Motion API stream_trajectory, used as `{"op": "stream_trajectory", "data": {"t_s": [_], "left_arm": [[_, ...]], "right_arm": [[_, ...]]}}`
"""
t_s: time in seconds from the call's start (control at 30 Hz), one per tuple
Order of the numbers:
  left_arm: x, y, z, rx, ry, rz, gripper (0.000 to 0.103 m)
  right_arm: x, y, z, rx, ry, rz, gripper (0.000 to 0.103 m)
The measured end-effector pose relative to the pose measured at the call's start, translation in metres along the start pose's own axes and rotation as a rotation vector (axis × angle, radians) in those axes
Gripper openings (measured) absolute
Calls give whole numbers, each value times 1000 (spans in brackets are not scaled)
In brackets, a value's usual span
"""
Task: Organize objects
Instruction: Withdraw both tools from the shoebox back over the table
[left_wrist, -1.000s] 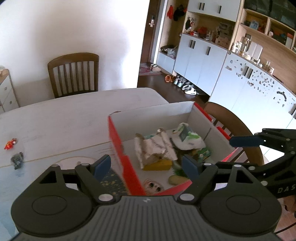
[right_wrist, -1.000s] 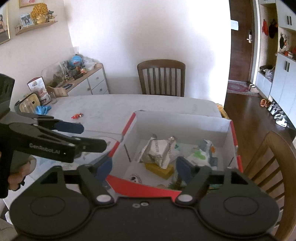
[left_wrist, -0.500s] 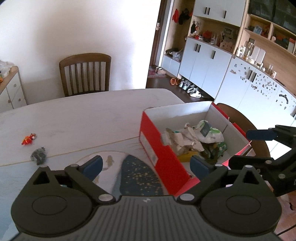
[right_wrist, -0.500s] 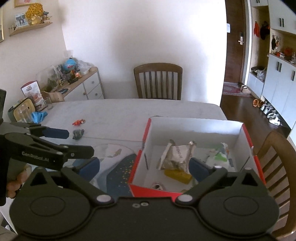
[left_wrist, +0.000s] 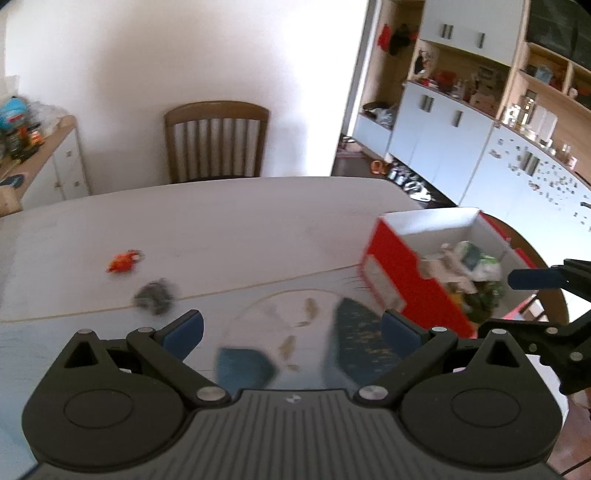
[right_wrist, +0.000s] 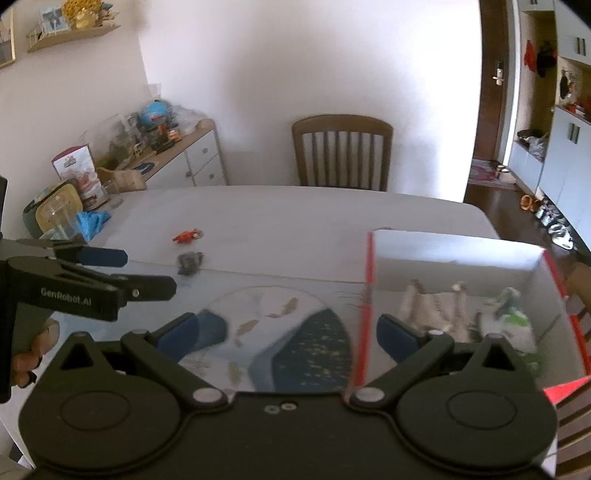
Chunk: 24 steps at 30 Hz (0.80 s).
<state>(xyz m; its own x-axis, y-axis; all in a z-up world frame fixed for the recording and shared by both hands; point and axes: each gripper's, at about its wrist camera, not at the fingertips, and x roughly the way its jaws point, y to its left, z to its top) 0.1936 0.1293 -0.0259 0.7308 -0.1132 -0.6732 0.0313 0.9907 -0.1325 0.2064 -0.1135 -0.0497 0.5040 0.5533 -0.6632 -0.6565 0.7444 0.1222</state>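
Observation:
A red-and-white cardboard box (left_wrist: 391, 266) (right_wrist: 458, 258) stands at the table's right end, holding crumpled paper (right_wrist: 432, 306), a green-white packet (right_wrist: 511, 319) and other small items. A small red toy (left_wrist: 123, 260) (right_wrist: 187, 236) and a small dark grey object (left_wrist: 155, 293) (right_wrist: 189, 261) lie on the table to the left. My left gripper (left_wrist: 291, 326) is open and empty above the printed mat (left_wrist: 325, 332). My right gripper (right_wrist: 286, 328) is open and empty, above the mat beside the box's left wall.
A wooden chair (left_wrist: 216, 142) stands at the table's far side, another (left_wrist: 550, 295) behind the box. A cluttered sideboard (right_wrist: 155, 155) lines the left wall. A container and blue cloth (right_wrist: 90, 221) sit at the table's left corner.
Both grippers have swung left away from the box, which now sits at the right of each view. The red toy and grey object have come closer to centre. Both stay open.

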Motion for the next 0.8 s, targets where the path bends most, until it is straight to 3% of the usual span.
{"op": "stream_trajectory", "data": {"t_s": [0.43,0.8], "left_arm": [[16,114,18,-23,-22,104,103],[87,177,40,-85,15,185,103]], "right_arm": [[65,65,27,-49,36,18,102],[142,91,48,-110,90,53,102]]}}
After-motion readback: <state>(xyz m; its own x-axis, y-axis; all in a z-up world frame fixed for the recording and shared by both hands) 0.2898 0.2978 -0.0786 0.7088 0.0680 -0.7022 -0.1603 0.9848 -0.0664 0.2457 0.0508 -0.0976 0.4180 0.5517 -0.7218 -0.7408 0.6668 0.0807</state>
